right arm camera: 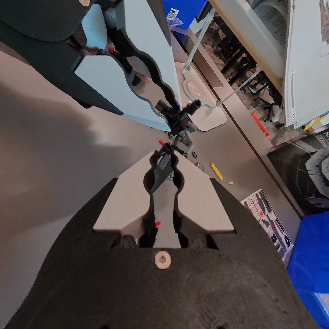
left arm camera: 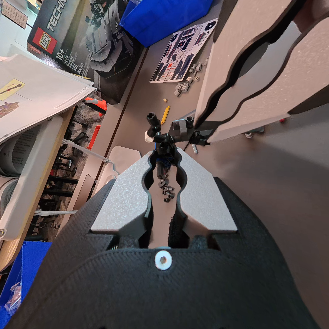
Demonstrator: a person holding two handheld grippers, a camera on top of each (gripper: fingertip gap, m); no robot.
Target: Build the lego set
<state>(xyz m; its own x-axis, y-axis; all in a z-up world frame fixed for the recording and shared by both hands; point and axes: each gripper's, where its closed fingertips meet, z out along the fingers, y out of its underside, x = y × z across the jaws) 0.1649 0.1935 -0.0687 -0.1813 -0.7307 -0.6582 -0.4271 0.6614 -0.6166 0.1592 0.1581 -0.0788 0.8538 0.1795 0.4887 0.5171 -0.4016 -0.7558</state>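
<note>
My left gripper [left arm camera: 164, 153] is shut on a black Lego assembly [left arm camera: 164, 140] with blue parts and a black axle connector [left arm camera: 152, 122] sticking up. It is held above the grey table [left arm camera: 258, 187]. My right gripper [right arm camera: 164, 153] is shut on a dark grey Lego part [right arm camera: 162, 162] tipped with a black piece. In the left wrist view the right gripper [left arm camera: 201, 135] comes in from the upper right, its tips next to a grey piece [left arm camera: 181, 128] on the assembly. In the right wrist view the left gripper [right arm camera: 170, 125] holds the assembly [right arm camera: 178, 115] just beyond my tips.
Loose on the table are a yellow axle [left arm camera: 165, 114], a tan pin [left arm camera: 165, 100], grey connectors [left arm camera: 185, 85], small dark pieces [left arm camera: 167, 190] and a sticker sheet [left arm camera: 183, 53]. The Lego box [left arm camera: 80, 41], an open instruction booklet [left arm camera: 35, 85] and a blue bin [left arm camera: 163, 19] stand at the far edge. One gripper's finger ends stand about 4 cm off the other's.
</note>
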